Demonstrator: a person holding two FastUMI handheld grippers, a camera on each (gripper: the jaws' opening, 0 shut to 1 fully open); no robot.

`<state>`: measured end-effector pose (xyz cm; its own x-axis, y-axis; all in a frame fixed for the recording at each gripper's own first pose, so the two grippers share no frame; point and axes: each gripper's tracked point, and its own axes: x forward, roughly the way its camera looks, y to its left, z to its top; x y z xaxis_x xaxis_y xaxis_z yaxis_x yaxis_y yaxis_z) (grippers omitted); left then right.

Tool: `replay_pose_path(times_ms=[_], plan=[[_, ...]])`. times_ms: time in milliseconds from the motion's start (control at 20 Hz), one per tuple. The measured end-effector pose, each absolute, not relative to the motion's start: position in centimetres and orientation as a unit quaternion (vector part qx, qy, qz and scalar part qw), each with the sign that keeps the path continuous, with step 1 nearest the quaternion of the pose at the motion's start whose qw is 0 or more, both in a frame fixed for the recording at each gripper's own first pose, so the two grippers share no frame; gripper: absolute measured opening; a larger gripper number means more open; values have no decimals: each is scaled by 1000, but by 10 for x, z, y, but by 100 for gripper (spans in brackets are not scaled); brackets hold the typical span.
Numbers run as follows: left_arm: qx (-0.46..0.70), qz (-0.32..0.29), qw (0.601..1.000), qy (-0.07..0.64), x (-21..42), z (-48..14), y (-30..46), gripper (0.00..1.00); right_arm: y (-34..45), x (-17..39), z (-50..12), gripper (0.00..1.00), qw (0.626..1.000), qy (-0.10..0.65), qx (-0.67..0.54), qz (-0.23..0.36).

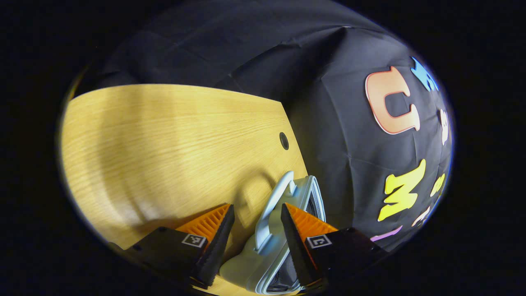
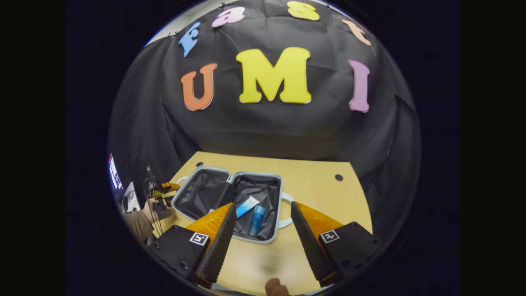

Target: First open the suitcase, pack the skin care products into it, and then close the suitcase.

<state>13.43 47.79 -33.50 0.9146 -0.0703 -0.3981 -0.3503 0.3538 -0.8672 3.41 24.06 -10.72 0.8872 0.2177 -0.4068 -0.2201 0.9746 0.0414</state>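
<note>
The small pale blue hard-shell suitcase [image 2: 230, 201] lies wide open on the light wooden surface [image 2: 312, 181], both halves flat and side by side, their dark fabric linings facing up. In the right gripper view it sits just ahead of the right hand-held gripper [image 2: 263, 242], toward eleven o'clock from the gap between the fingers. Inside the half at three o'clock lie two skin care products: a white tube with a blue end [image 2: 247, 206] and, touching or just beside it at five o'clock, a blue cylindrical bottle [image 2: 256, 220]. The other half holds nothing I can make out. A pale carry handle [image 2: 287, 211] sticks out from the case's edge at three o'clock.

The right hand-held gripper hangs above the near part of the surface with its fingers spread apart and nothing between them. A fingertip of the person's hand [image 2: 274, 287] peeks in at six o'clock.

At nine o'clock of the case in the same view, the other hand [image 2: 150, 205], in a brown sleeve [image 2: 137, 226], holds the left hand-held gripper [image 2: 166, 189] close to the outer rim of the empty half.

In the left gripper view, the left hand-held gripper [image 1: 257, 242] has its fingers apart, with the case's pale handle and rim [image 1: 275, 213] standing between them; I cannot tell whether either finger touches it. A small round dark hole [image 1: 284, 140] marks the surface at twelve o'clock from there.
</note>
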Motion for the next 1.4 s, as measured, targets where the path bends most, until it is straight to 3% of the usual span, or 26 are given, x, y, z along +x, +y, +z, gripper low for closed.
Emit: replay_pose_path(times_ms=[50, 100, 150, 200, 450, 950, 1400], plan=[[-562, 91, 800, 191, 136, -339, 475, 66, 233, 30, -100, 80, 974, 201, -2, 105], [-564, 97, 797, 193, 137, -342, 474, 60, 230, 27, -96, 80, 975, 197, -2, 103], [-570, 101, 793, 188, 139, -339, 474, 43, 222, 23, -93, 79, 977, 193, -5, 96], [-575, 109, 790, 183, 140, -335, 474, 20, 218, 21, -90, 80, 978, 187, -5, 95], [-507, 140, 828, 195, 142, -317, 472, 15, 195, 20, -80, 81, 981, 169, 2, 92], [-296, 111, 943, 103, 128, -143, 402, 12, 135, 23, -56, 80, 983, 136, 26, 117], [-103, 174, 978, 57, 105, -77, 295, 12, 112, 9, -52, 81, 979, 120, 21, 163]])
